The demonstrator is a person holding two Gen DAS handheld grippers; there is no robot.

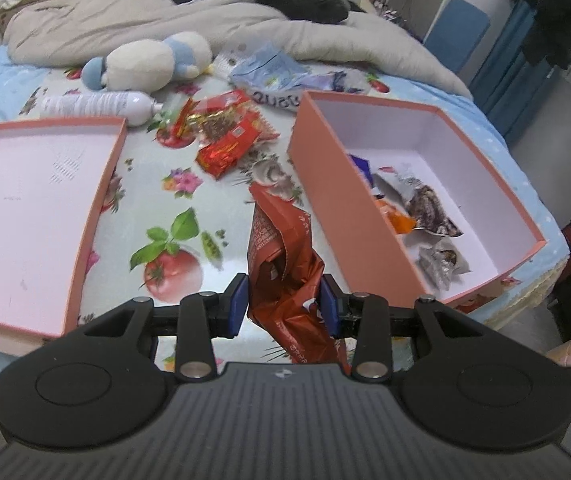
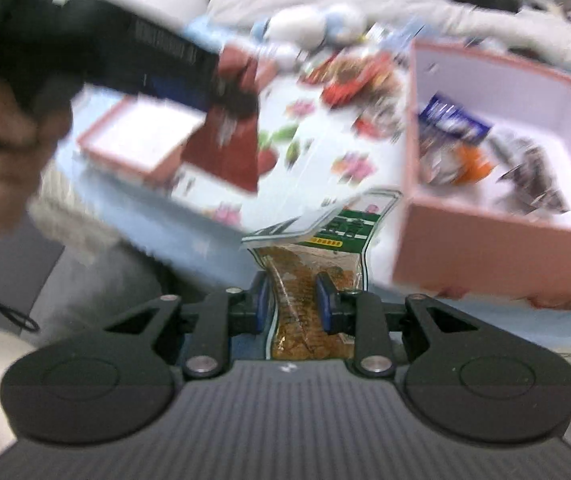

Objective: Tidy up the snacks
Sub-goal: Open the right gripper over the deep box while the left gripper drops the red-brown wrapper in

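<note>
- Bedroom clutter fills both views: a bed with a glossy fruit-and-flower printed cover [image 1: 153,208] takes up the middle of the frame, with a rumpled grey quilt [image 1: 133,20] across the top
- Right of centre in the left wrist view sits a deep salmon-pink cardboard box [image 1: 349,204], open, with a few wrapped snacks lying on its white floor; its shallow matching lid [image 1: 85,216] lies upturned at the left edge
- Loose red foil snack packets [image 1: 225,136] lie in a small heap on the cover between lid and box, toward the upper middle
- Low in the centre, the left gripper [image 1: 284,304] has its jaws pinching a crumpled rust-red foil snack bag [image 1: 281,248], which stands up from the pads just beside the box's near wall
- In the blurred right wrist view, the right gripper [image 2: 295,300] has its jaws pressed on a clear green-labelled pouch of golden-brown crisps [image 2: 317,272], low centre, near the box's front corner
- Both bags look light, soft and slippery, and the contents likely crush easily; a mild pinch on a folded or sealed edge seems the safest hold
</note>
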